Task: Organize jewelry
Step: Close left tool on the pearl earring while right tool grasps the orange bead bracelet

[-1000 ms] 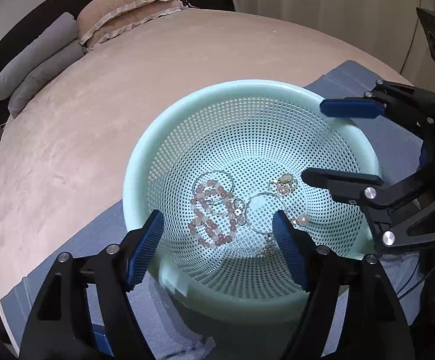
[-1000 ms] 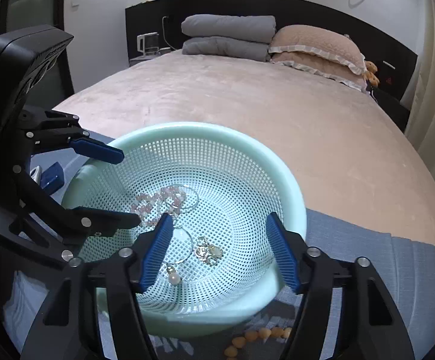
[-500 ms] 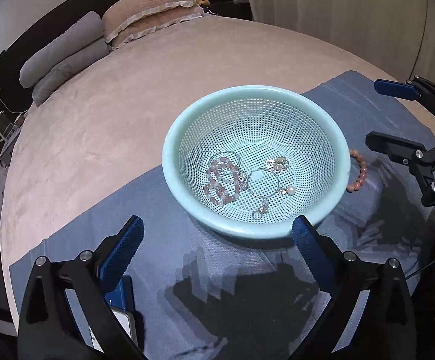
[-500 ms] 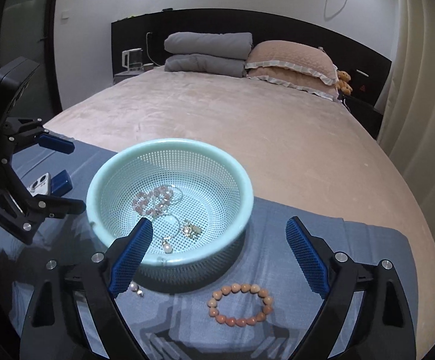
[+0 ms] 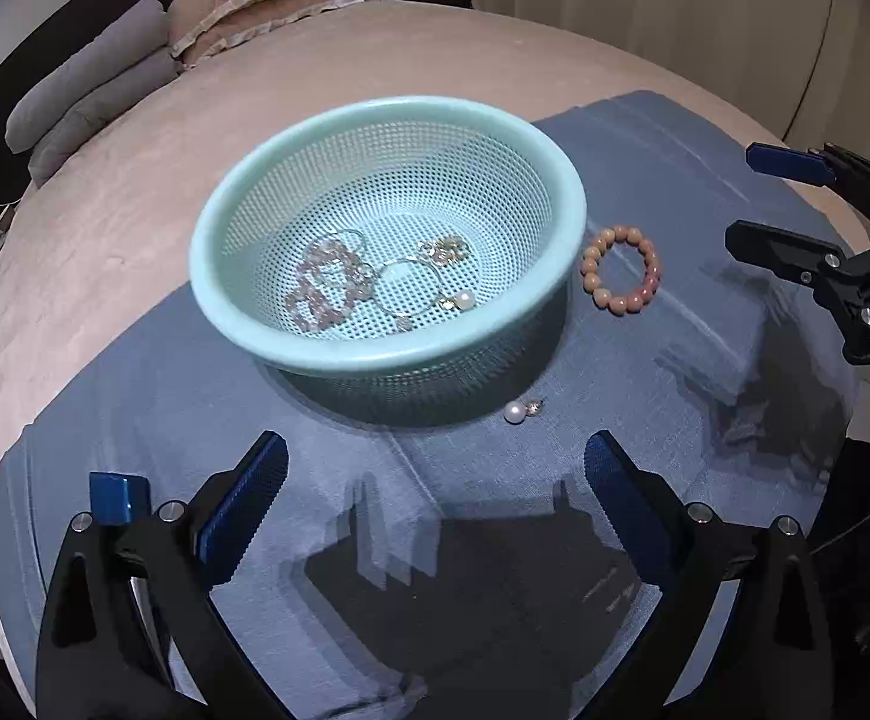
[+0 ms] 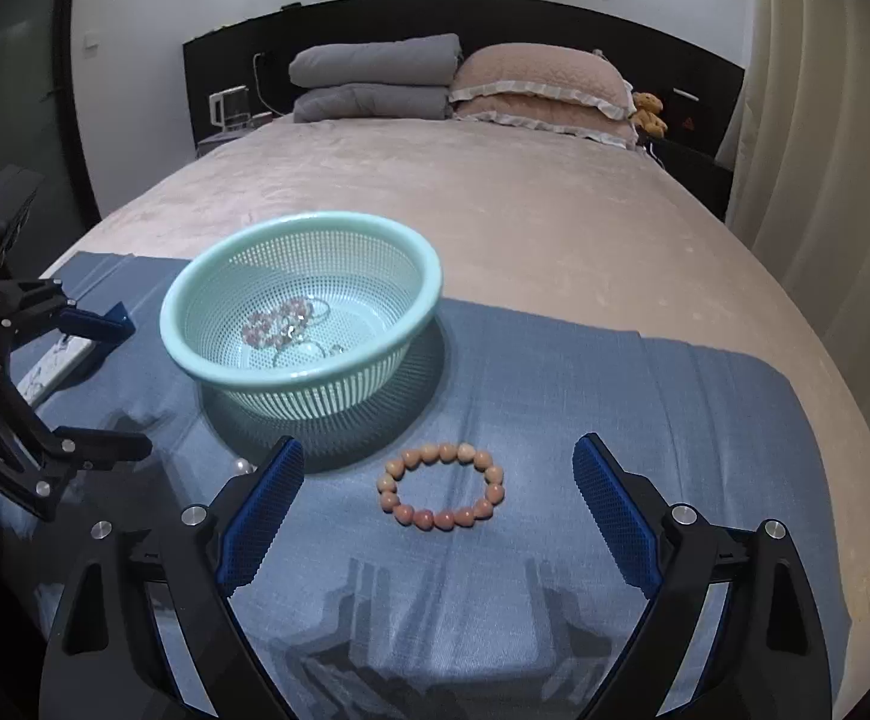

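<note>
Here the bead bracelet [image 6: 441, 486] lies flat, elongated left-right.

Hardly any writing can be read here. On the black body of the right hand-held gripper [image 5: 795, 204], at about 3 o'clock in the left wrist view, a few small embossed letters show near its lower edge, too small and blurred to make out. A red triangle sign [image 6: 692, 122] sits on the dark headboard [image 6: 495, 18] at about 1 o'clock in the right wrist view.
</note>
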Available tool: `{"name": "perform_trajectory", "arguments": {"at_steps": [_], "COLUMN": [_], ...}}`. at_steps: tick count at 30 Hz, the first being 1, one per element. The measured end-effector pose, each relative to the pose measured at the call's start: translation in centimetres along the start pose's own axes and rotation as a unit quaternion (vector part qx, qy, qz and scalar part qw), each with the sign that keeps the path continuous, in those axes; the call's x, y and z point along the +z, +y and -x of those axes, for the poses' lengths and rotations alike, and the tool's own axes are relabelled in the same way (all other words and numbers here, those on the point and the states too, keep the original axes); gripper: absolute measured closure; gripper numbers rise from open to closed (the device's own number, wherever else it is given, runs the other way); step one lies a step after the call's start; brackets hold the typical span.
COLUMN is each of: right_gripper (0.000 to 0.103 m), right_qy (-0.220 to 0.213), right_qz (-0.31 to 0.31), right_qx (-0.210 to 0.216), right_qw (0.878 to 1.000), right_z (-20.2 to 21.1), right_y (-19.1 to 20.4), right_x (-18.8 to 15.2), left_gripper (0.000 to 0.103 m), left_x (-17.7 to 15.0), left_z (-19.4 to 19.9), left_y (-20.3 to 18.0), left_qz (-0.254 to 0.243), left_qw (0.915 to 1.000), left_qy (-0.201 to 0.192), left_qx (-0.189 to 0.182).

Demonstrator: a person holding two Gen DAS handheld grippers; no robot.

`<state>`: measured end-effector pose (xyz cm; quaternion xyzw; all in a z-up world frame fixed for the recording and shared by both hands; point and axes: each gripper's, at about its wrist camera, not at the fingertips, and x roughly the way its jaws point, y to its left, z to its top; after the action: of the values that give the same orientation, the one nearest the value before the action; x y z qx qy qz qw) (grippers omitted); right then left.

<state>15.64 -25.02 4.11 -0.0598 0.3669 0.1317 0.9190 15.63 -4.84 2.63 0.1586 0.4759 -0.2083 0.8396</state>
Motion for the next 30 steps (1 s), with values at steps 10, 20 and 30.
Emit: {"name": "perform_trajectory", "arguments": {"at_steps": [10,20,30], "right_gripper": [0.016,0.061,0.092], "right_qy": [0.034,0.065,0.071], "right_qz": [-0.038,-0.092,-0.089], "right_qx": [-0.006,-0.055,-0.023], "right_qw": [0.999,0.992,0.993], "right_z": [-5.4,-10.1,-9.2], "right_y": [-1.6,-2.7,-1.1], "right_x": [-1.9,-2.5,-3.6], "left_gripper": [0.006,0.031,0.091], "left_x": [0.2,0.7,-0.5], "left_z": [-4.3,-8.2,-7.5], "left_y": [-3.1,-3.1,-2.6], "left_qz": [-0.013,0.001,0.010], "left_qw": [0.9996,0.9981,0.9939], "left_qy": [-0.005,0.009,0.030], "left_qx": [-0.026,-0.061,-0.106]}}
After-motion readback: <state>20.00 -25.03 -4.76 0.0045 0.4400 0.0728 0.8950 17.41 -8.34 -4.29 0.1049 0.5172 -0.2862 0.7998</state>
